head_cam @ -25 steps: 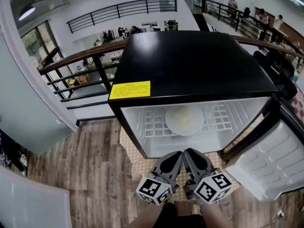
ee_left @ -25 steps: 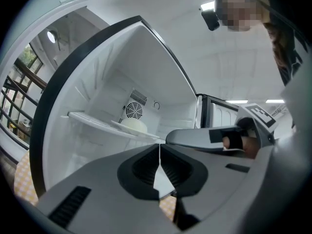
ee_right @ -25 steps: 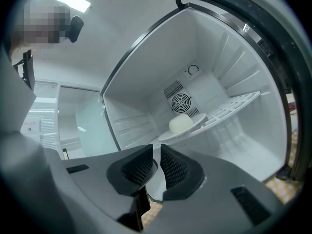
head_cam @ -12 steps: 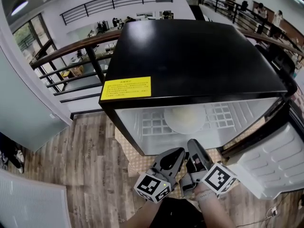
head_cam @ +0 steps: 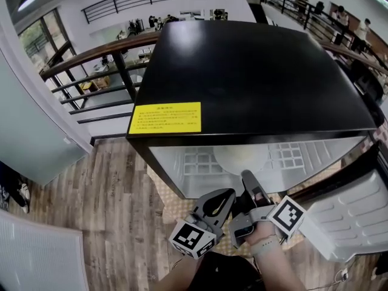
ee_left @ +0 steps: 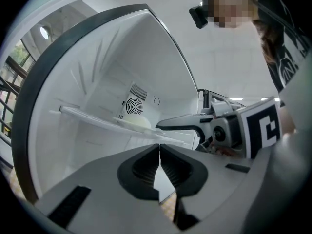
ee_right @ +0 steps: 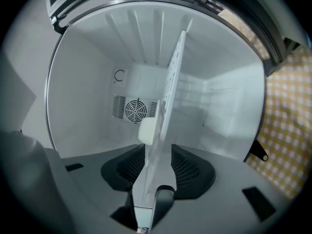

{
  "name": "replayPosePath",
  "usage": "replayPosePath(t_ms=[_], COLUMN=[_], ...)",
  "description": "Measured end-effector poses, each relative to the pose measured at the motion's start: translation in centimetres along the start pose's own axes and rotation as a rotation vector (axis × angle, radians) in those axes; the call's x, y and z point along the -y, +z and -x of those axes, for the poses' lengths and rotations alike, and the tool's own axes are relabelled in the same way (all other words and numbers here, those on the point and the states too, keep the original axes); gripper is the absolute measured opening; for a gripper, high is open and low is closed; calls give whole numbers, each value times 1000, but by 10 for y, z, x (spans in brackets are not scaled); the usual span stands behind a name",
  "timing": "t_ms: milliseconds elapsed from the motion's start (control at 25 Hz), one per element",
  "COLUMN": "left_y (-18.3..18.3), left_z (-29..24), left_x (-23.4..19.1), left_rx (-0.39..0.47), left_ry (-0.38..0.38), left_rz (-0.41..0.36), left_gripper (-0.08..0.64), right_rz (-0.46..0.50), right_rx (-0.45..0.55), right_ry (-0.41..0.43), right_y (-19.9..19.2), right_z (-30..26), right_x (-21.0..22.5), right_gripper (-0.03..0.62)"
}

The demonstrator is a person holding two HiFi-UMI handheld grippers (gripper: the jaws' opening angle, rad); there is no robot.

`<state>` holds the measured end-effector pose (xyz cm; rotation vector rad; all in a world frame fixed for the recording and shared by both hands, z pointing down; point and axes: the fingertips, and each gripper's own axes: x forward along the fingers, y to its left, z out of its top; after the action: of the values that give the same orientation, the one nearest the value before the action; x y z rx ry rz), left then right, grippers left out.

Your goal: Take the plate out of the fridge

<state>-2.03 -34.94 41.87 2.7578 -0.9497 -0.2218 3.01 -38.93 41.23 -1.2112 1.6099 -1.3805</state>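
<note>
Plate [head_cam: 241,157]: sits on the wire shelf [head_cam: 194,160] inside the fridge [head_cam: 254,71]; looks stiff, slick, breakable; calls for a pinch at its near rim; right gripper [head_cam: 248,179] opening, shelf edge between its jaws, nothing pressed; left gripper [head_cam: 227,194] clenched, empty.

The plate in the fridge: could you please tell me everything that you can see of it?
The plate is round, plain and pale cream, with a smooth look; whether it is ceramic or plastic I cannot tell. It lies flat near the middle of the white grid shelf inside the open fridge. In the head view its rear part is hidden under the fridge's black top. It looks empty, and only the shelf touches it.
</note>
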Motion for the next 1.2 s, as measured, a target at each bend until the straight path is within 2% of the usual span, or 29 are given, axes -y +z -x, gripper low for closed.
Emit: replayPosePath(t_ms=[200,480,560,760,840,1000,1200], left_y=[3,8,12,12,13,21,24], left_z=[1,1,0,-2,-2,-1,4], left_x=[-6,-9,-10,-10,-9,-5,4], left_rx=[12,16,23,24,30,59,84], left_ry=[18,30,33,36,37,20,15], left_rz=[5,-6,-5,-9,-3,-9,-82], left_gripper=[15,15,15,15,15,15,15], right_rz=[-71,-86,-92,-153,-148,-121,-138], right_rx=[2,-21,-27,-27,-26,-30,-24], right_ry=[-16,-54,-69,-120,-121,-96,-80], right_y=[0,1,2,7,8,8,8], right_z=[-8,-16,-18,-25,-24,-20,-9], right_x=[4,5,3,12,12,4,3], right_gripper=[153,155,176,186,183,117,91])
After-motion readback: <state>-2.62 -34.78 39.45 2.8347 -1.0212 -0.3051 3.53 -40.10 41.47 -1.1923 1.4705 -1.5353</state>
